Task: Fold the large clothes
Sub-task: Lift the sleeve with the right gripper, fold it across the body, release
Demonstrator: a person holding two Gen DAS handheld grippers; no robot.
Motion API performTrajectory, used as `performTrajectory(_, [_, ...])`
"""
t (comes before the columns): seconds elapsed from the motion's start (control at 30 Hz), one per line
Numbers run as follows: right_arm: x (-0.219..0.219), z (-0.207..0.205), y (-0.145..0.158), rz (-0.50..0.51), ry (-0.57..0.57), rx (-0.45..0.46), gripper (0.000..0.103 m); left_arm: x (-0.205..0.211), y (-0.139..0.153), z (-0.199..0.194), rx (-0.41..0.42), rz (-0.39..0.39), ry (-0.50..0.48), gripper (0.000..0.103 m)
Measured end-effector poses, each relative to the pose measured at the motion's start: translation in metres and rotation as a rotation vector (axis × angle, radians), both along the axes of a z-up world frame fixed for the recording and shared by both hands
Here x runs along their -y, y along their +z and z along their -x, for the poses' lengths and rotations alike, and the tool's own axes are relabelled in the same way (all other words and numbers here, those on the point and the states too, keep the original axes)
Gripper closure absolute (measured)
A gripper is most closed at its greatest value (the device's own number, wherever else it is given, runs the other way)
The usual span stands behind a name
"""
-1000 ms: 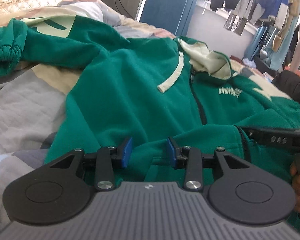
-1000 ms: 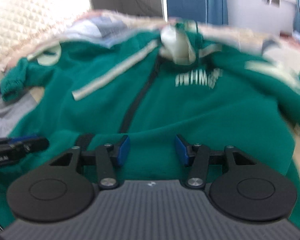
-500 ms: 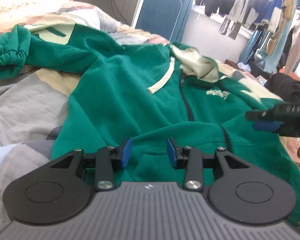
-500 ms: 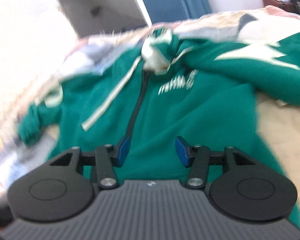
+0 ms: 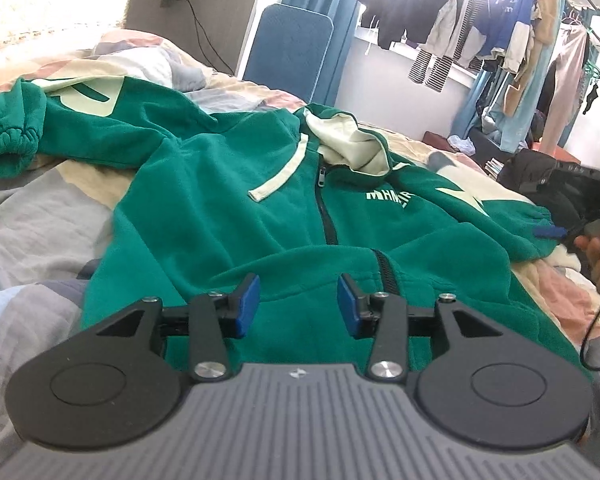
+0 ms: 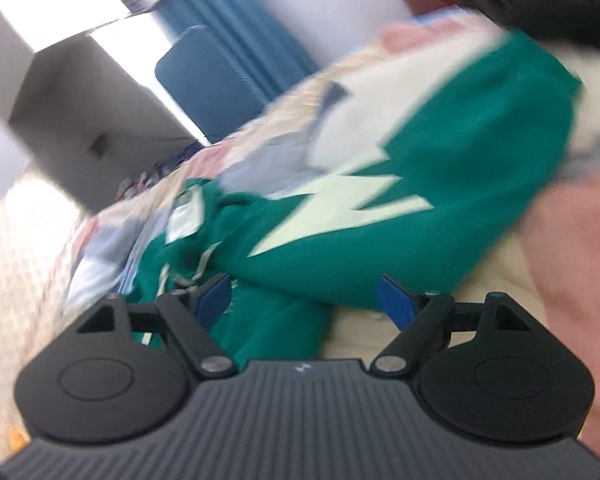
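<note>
- Hoodie (image 5: 236,208), green, lies spread front-up on the patchwork bed (image 5: 40,216).
- Left gripper (image 5: 299,300) hovers at its six o'clock hem, jaws just widened, empty.
- Right gripper (image 6: 308,300), jaws just opened wide, grasps nothing beside the three o'clock sleeve (image 6: 440,208).

hoodie (image 5: 236,200): green fleecy cloth, matt, cream cloth hood lining | bedspread (image 5: 40,216): patchwork cloth, matt, crinkled | left gripper (image 5: 298,299): matt black plastic, blue pads, shiny metal screws, ribbed grey body | right gripper (image 6: 306,300): same finish
</note>
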State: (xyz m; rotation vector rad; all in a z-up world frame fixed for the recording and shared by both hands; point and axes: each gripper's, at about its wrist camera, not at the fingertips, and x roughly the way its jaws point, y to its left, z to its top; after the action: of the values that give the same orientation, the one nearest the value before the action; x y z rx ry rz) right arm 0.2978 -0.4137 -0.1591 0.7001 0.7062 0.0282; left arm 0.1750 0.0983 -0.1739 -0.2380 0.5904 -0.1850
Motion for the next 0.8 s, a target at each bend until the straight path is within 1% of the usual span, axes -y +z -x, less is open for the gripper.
performTrajectory(0.1, [0.022, -0.004, -0.027, -0.086, -0.062, -0.053, 0.02, 0.001, -0.001, 0.0, -0.004, 0.004, -0.001, 0.052])
performTrajectory(0.17, [0.031, -0.008, -0.046, -0.148, -0.08, -0.073, 0.02, 0.001, -0.002, -0.001, -0.008, 0.004, 0.001, 0.051])
performTrajectory(0.23, [0.036, -0.011, -0.059, -0.181, -0.09, -0.069, 0.018, 0.0, -0.003, -0.002, -0.013, 0.006, 0.006, 0.051])
performTrajectory(0.3, [0.04, -0.016, -0.07, -0.191, -0.106, -0.071, 0.018, -0.001, -0.005, -0.004, -0.017, 0.009, 0.017, 0.051])
performTrajectory(0.37, [0.049, -0.024, -0.081, -0.223, -0.122, -0.055, 0.02, -0.002, -0.006, -0.007, -0.021, 0.019, 0.025, 0.051])
performTrajectory(0.5, [0.071, -0.036, -0.097, -0.315, -0.158, 0.041, 0.019, -0.005, -0.01, -0.012, -0.031, 0.045, 0.044, 0.051])
performTrajectory(0.57, [0.076, -0.04, -0.098, -0.334, -0.177, 0.103, 0.019, -0.006, -0.013, -0.016, -0.036, 0.049, 0.054, 0.051])
performTrajectory(0.67, [0.08, -0.047, -0.092, -0.304, -0.187, 0.195, 0.019, -0.006, -0.016, -0.021, -0.043, 0.049, 0.07, 0.051])
performTrajectory(0.73, [0.083, -0.047, -0.084, -0.263, -0.21, 0.266, 0.022, -0.007, -0.018, -0.023, -0.043, 0.054, 0.078, 0.051])
performTrajectory(0.8, [0.09, -0.051, -0.078, -0.224, -0.238, 0.317, 0.023, -0.008, -0.019, -0.025, -0.042, 0.06, 0.088, 0.051])
